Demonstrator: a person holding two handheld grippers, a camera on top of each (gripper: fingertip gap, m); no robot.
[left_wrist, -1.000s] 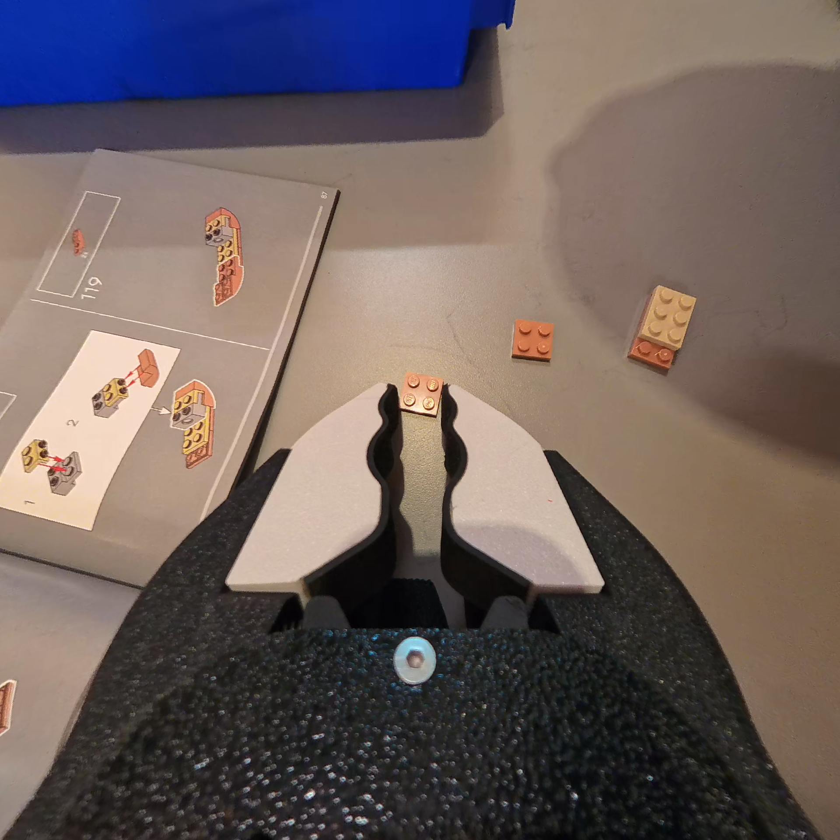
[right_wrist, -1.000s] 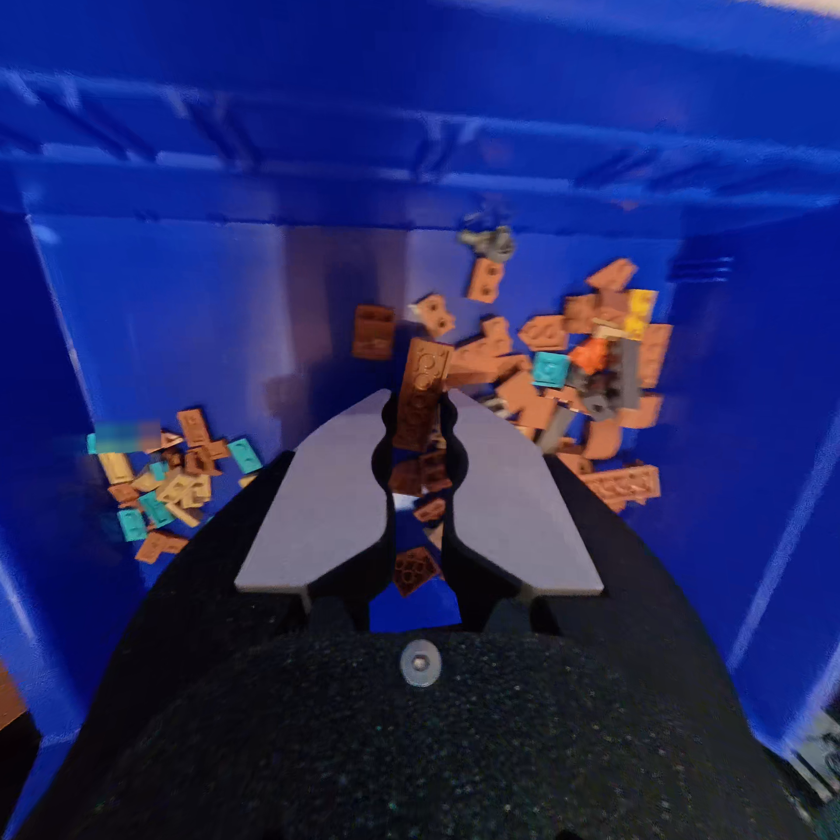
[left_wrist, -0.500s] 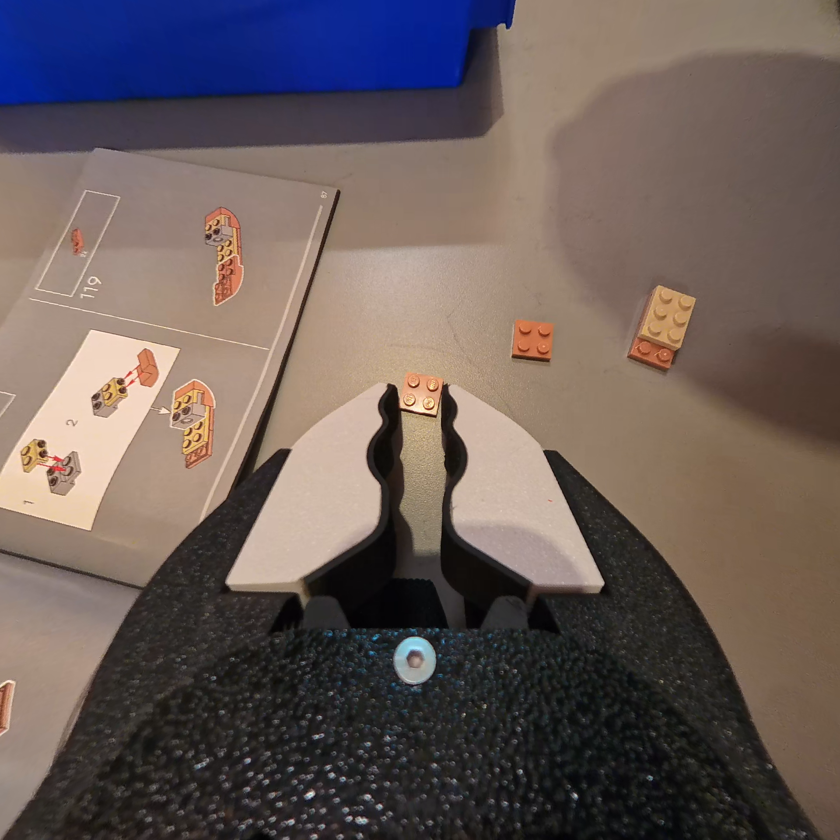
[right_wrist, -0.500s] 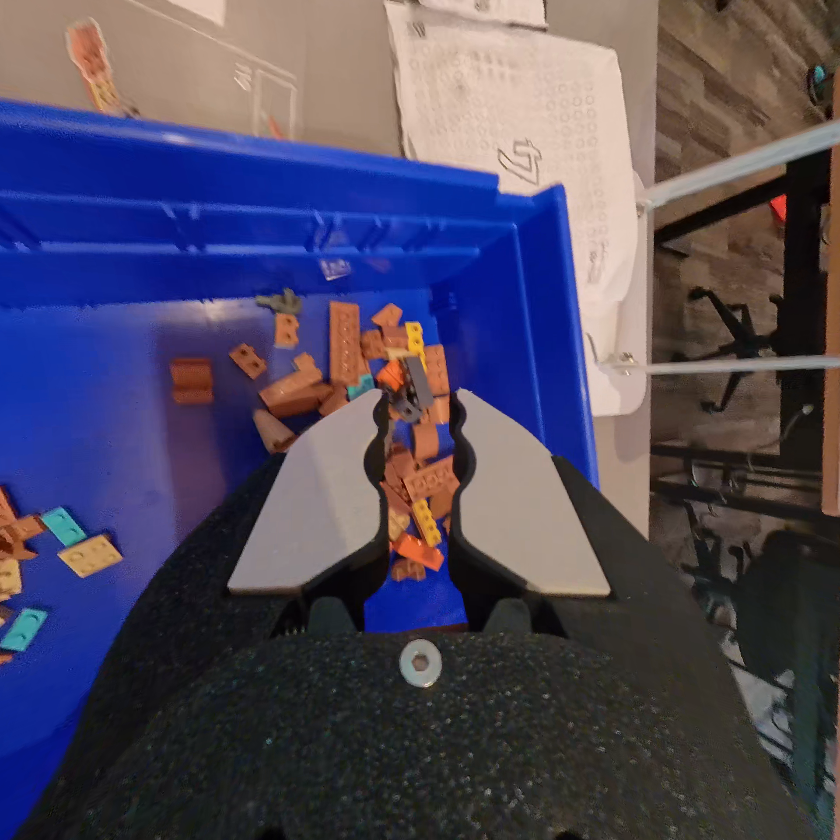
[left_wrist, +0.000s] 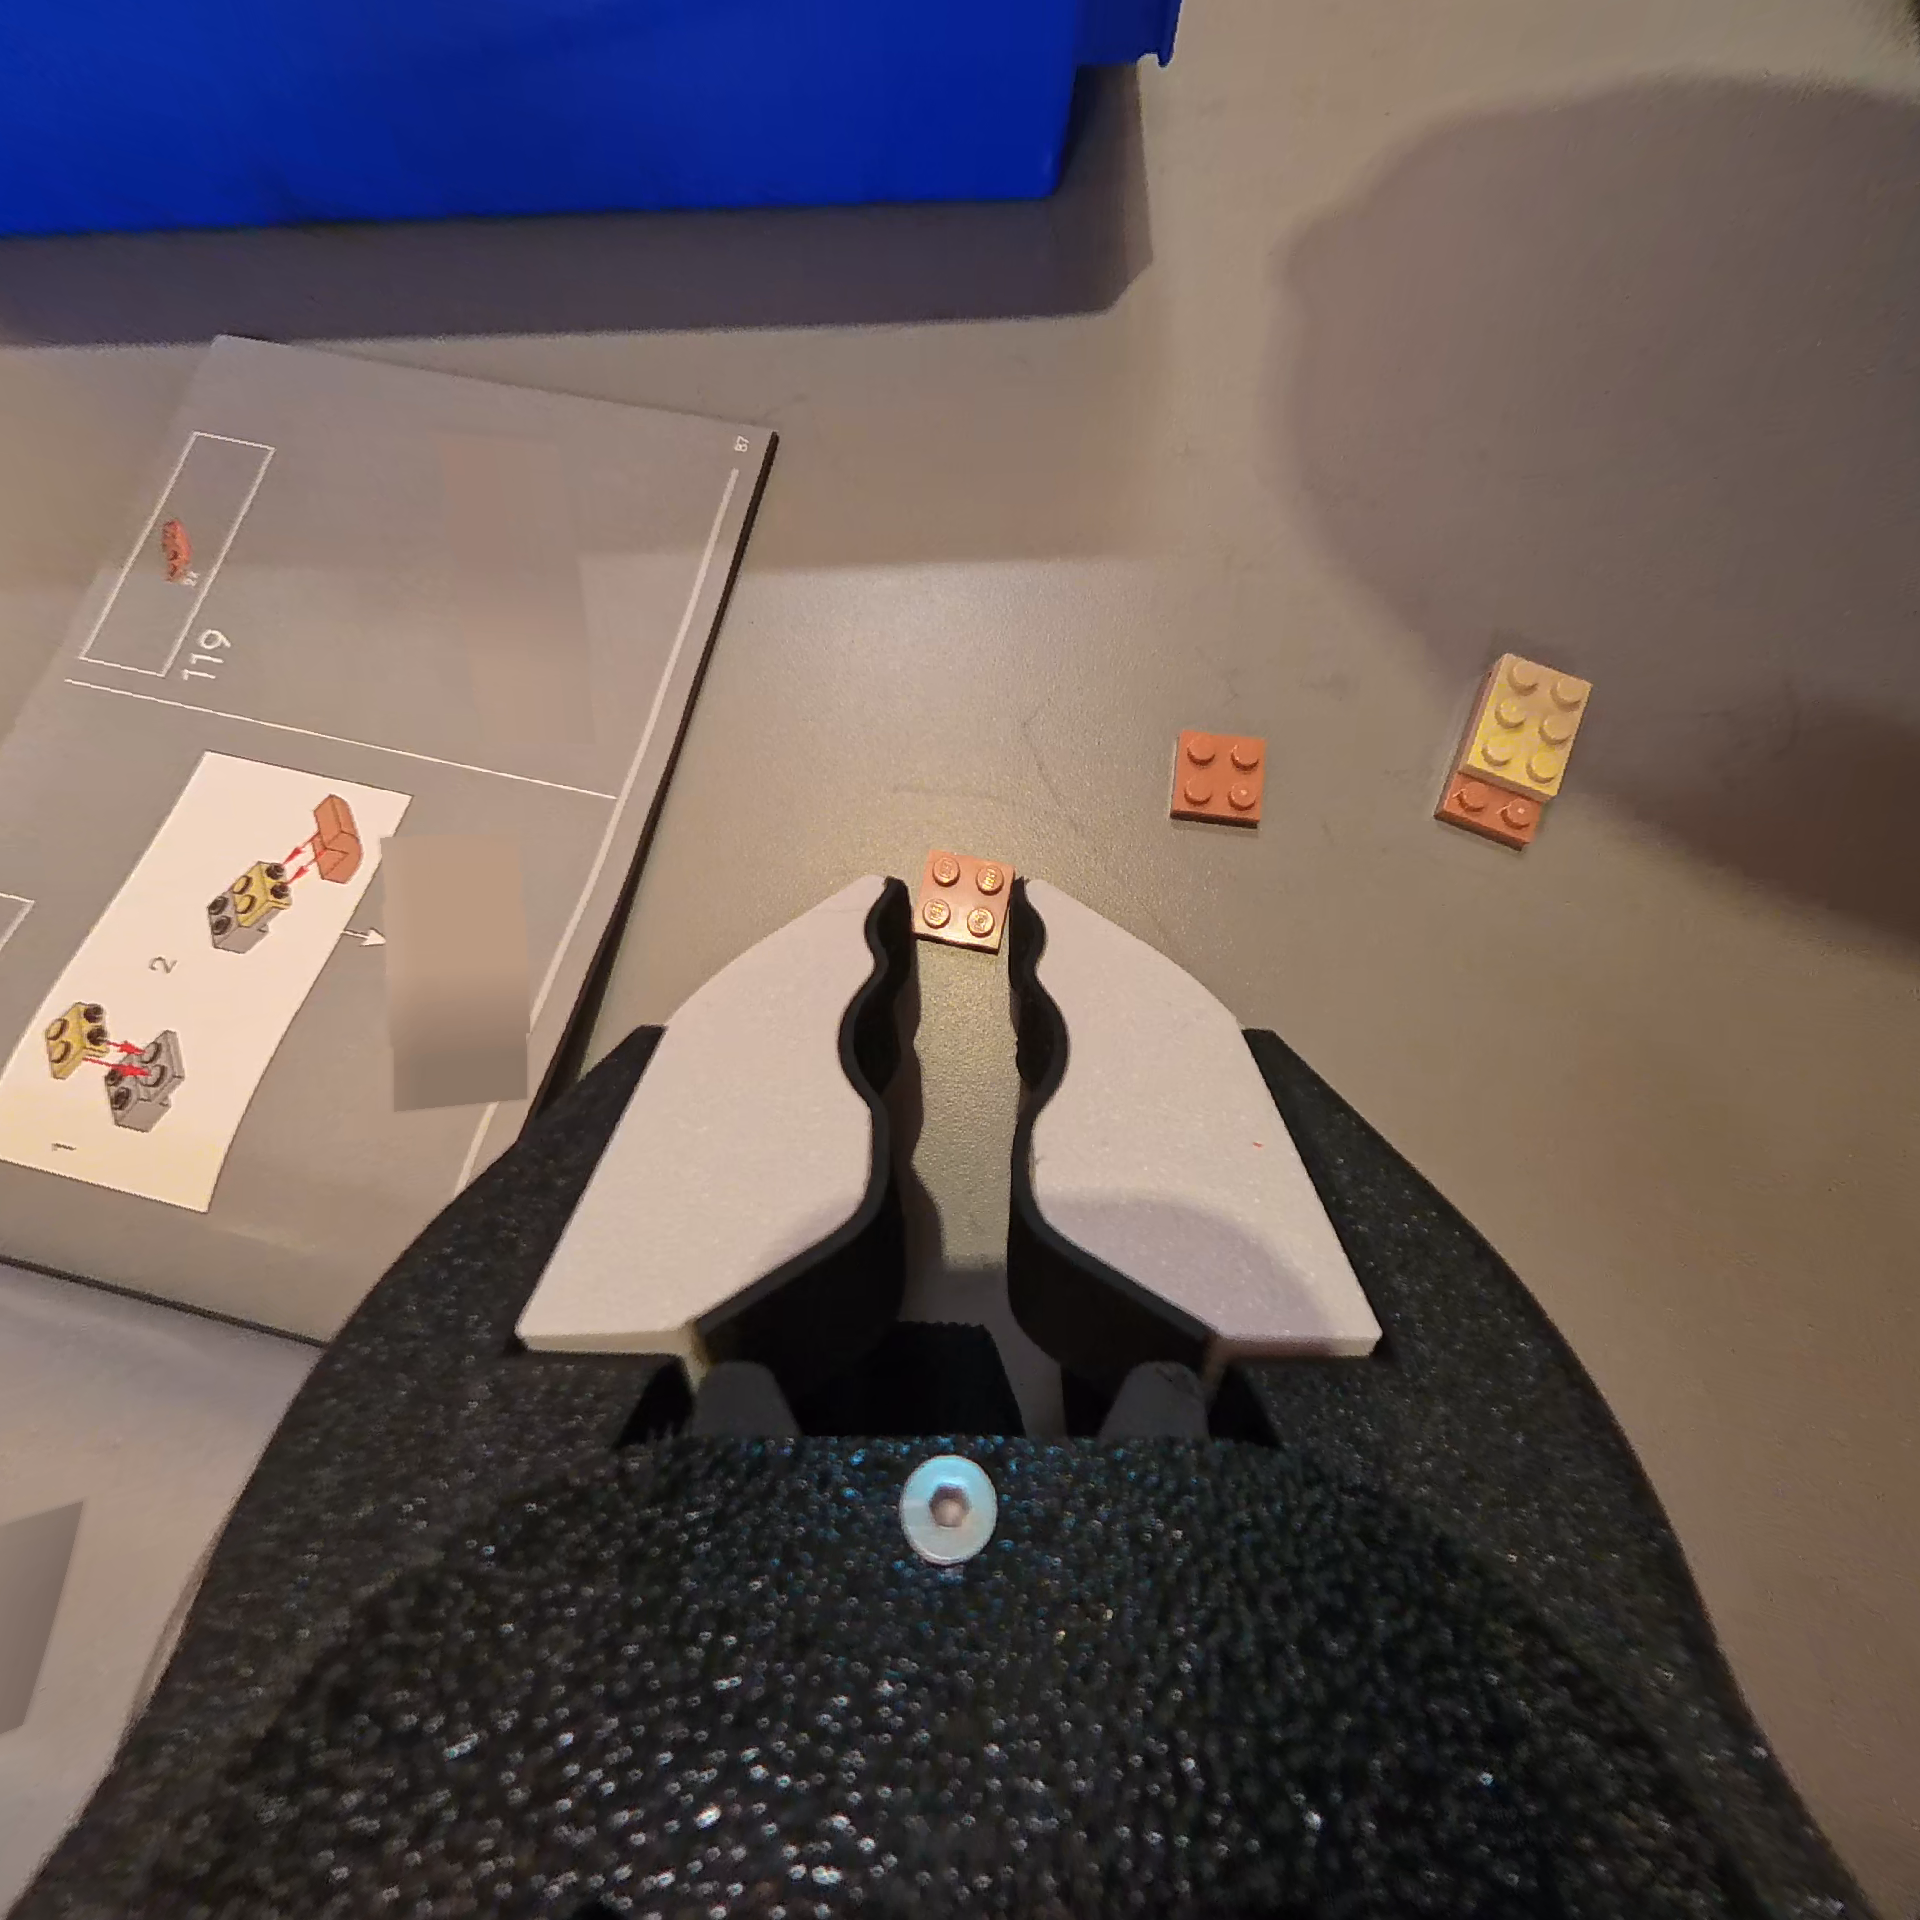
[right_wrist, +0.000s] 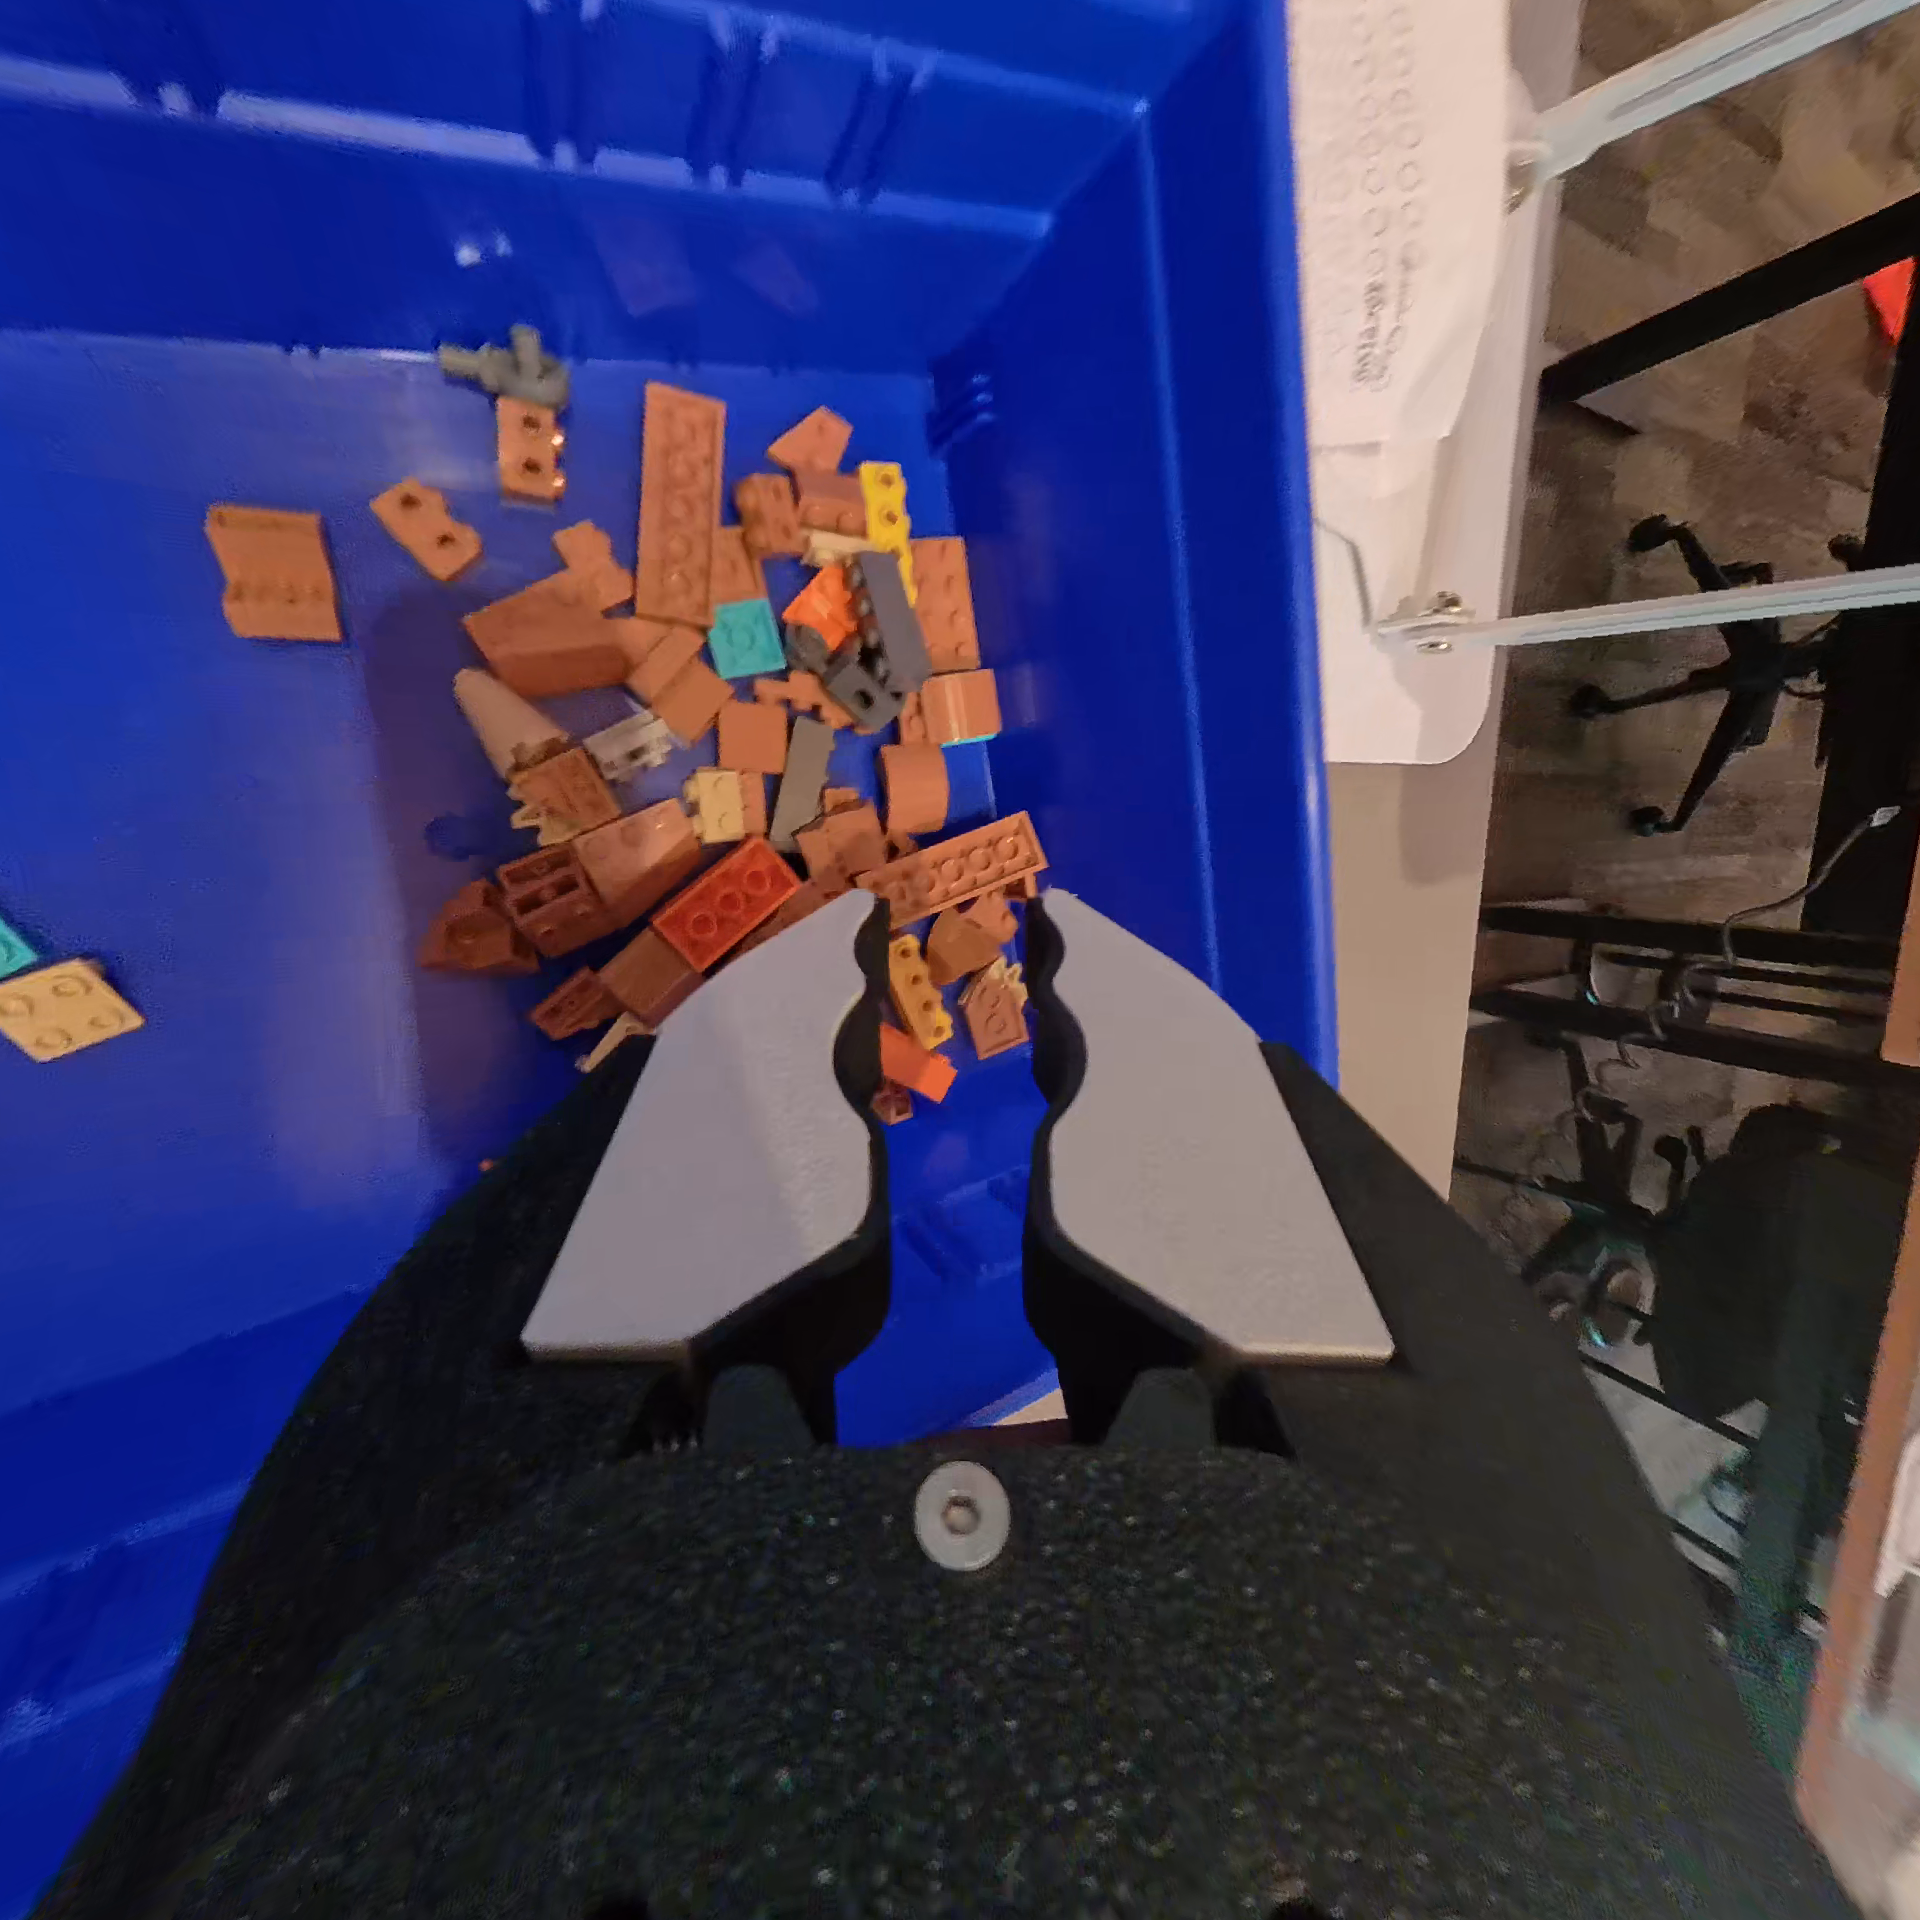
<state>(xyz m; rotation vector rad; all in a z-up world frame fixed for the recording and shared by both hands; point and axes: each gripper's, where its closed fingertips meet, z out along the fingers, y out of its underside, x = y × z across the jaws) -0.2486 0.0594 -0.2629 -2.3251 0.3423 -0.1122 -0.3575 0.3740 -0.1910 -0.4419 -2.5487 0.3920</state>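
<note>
On grey table, left jaws (left_wrist: 961, 899) pinch brown plate (left_wrist: 964, 900); right jaws (right_wrist: 954, 914) spread over blue bin (right_wrist: 1153, 520).

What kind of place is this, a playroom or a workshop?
Probably an office or lab set up for toy-brick building: a grey table with an instruction booklet, a blue bin of loose bricks, and office chairs beyond.

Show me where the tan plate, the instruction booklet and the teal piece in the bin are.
tan plate (left_wrist: 1527, 730), left wrist view, on its studded top.
instruction booklet (left_wrist: 499, 623), left wrist view, on the grey page.
teal piece (right_wrist: 746, 638), right wrist view, on its flat face.
</note>
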